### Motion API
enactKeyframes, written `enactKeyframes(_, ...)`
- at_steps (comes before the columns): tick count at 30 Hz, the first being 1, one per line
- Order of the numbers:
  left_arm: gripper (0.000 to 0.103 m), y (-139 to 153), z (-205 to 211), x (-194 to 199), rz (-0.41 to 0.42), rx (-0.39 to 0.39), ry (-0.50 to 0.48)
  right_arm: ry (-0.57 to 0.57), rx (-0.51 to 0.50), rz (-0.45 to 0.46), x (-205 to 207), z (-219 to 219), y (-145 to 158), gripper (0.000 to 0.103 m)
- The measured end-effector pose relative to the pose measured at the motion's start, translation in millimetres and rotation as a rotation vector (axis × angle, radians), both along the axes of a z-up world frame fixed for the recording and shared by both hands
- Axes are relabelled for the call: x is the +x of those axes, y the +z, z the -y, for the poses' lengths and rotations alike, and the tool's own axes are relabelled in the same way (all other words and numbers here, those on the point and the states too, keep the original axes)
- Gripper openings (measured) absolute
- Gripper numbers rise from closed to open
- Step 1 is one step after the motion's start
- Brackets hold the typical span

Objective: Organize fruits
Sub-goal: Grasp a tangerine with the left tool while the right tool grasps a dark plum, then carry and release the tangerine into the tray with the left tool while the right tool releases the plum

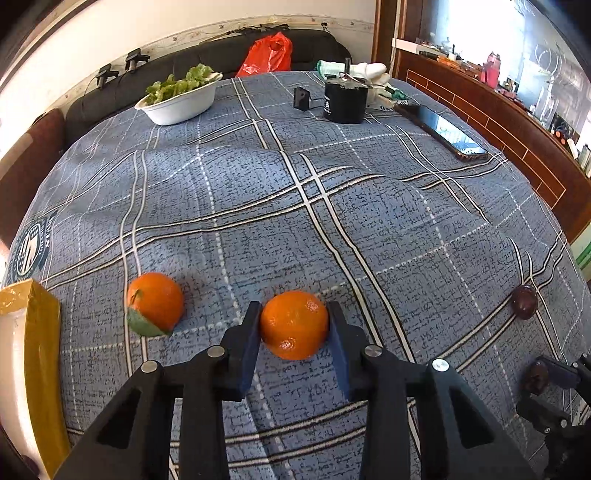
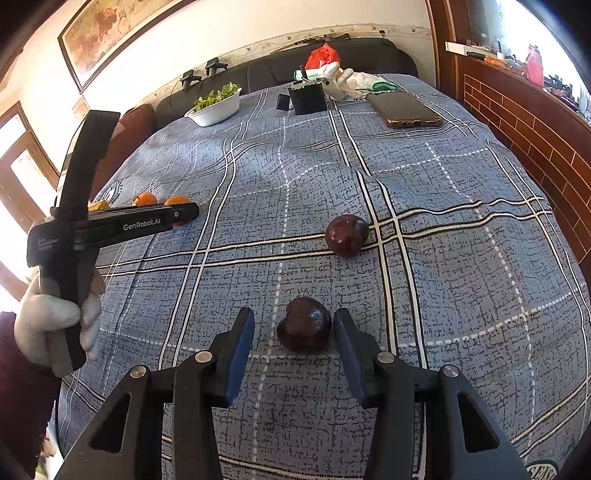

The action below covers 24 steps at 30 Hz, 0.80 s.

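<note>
Left claw (image 1: 294, 325) clamped on a glossy orange (image 1: 293, 325) resting on the plaid-covered desk (image 1: 332, 221); a leafed orange (image 1: 155, 302) lies at its 9 o'clock. Right claw (image 2: 293, 328) stands apart around a dark plum (image 2: 304, 325); only the right pad touches. A second plum (image 2: 346, 235) sits at 1 o'clock.

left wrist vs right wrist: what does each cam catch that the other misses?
Left wrist only: the left tongs closed on an orange, the leaf on the second orange, and a yellow box at the left edge.

Right wrist only: the right tongs around a dark plum with a gap on one side, a gloved hand, and a framed painting.

Both: the plaid cloth, the salad bowl, the phone, the far plum, the red bag.
</note>
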<state>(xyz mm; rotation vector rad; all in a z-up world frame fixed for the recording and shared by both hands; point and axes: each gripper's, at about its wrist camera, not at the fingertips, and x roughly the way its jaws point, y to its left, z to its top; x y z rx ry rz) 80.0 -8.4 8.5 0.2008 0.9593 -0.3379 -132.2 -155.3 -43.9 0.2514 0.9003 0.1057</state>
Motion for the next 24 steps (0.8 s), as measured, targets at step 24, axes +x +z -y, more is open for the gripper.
enactKeyframes(24,0.034,104.9,-216.8,-129.0,0.184,-0.255,0.408,0.239,0.021,0.107,-2.3,-101.5,68.6,0.031)
